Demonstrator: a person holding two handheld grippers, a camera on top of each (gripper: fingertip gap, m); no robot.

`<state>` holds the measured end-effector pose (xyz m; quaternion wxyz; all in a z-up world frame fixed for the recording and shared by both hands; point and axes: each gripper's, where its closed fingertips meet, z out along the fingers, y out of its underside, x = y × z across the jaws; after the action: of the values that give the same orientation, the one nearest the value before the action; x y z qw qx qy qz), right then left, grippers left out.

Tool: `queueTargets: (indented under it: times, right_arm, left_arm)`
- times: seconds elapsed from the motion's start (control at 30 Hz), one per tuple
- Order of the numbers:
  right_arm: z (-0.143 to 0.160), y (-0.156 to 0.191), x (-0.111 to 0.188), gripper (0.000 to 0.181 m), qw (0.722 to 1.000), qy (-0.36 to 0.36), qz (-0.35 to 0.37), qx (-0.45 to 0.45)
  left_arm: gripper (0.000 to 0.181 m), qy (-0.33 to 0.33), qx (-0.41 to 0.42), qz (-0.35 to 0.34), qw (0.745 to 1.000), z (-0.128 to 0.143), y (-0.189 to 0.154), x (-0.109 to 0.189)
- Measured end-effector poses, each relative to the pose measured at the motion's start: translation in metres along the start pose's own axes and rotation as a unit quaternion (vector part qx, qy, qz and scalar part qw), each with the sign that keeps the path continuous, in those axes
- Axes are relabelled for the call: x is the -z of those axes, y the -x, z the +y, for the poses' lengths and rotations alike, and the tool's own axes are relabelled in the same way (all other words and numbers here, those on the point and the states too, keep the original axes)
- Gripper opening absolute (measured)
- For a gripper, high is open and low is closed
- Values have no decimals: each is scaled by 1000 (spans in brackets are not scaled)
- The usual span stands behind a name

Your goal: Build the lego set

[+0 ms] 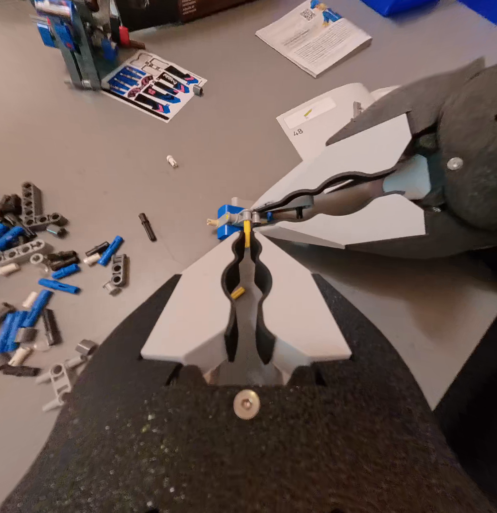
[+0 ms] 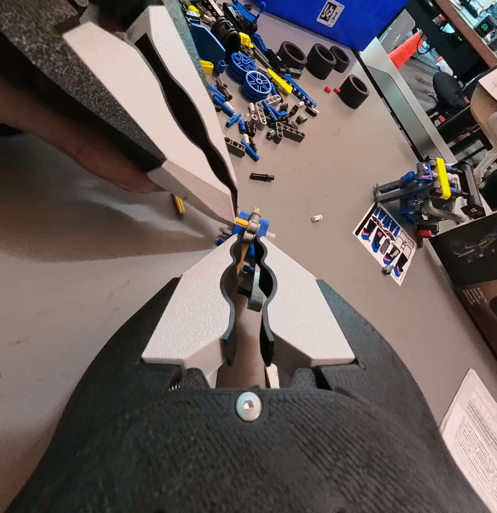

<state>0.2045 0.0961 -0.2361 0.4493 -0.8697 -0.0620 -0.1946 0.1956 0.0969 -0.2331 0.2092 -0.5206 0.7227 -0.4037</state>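
Grey tabletop [image 1: 186,180] fills both views, strewn with loose Lego: a pile of blue, black and grey pins and beams [image 1: 33,263] at my left, tyres [image 2: 319,59] and blue wheels [image 2: 250,75] farther off, a sticker sheet [image 1: 155,86] beside the part-built model [image 1: 75,47], and an open manual [image 1: 314,36]. My left gripper [image 1: 246,239] pinches a yellow axle [image 1: 247,236] at its very tips, nearly closed. My right gripper [image 2: 246,240] clamps a small assembly [image 2: 251,226] of blue block and grey connectors, held just above the table between the two tools. The axle's end meets a grey connector on that assembly. A second yellow axle [image 2: 177,204] lies on the table under my left gripper. A lone black pin [image 1: 147,226] and a white pin [image 1: 172,161] rest apart from the pile.
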Motion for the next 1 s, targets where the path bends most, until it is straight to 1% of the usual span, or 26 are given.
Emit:
queueTargets:
  times: [0.13,0.23,0.27,0.3,0.43,0.5,0.57,0.6,0.7,0.77,0.9,1.0]
  right_arm:
    - [-1,-1,0,7,1000,1,17,9]
    - [-2,0,0,6,1000,-4,19,18]
    - [-2,0,0,6,1000,-5,15,17]
    - [-2,2,1,6,1000,-8,6,17]
    - [-2,9,6,6,998,-31,-56,30]
    - [-1,14,11,6,993,-44,-99,39]
    - [-1,25,18,6,984,-62,-157,55]
    - [-1,27,21,6,981,-67,-173,63]
    - [0,27,22,7,978,-72,-181,71]
    - [1,28,22,6,978,-72,-180,73]
    - [0,28,22,7,978,-75,-175,82]
    - [0,29,22,7,978,-75,-177,83]
  left_arm:
    - [1,-13,-31,6,999,0,0,0]
    - [2,-11,-82,12,997,2,-1,3]
    - [5,-13,-102,17,995,1,-2,4]
    - [13,-19,-122,22,992,-1,-3,7]
    - [31,-37,-219,74,972,-7,-9,22]
    - [39,-20,-266,122,956,1,-12,27]
    - [42,-1,-308,163,937,10,-15,29]
    - [42,4,-323,175,930,12,-16,28]
    - [43,26,-334,219,916,18,-23,26]
    - [45,36,-334,227,914,20,-28,23]
    - [42,37,-294,229,927,18,-32,18]
    - [34,33,-285,219,933,18,-32,13]
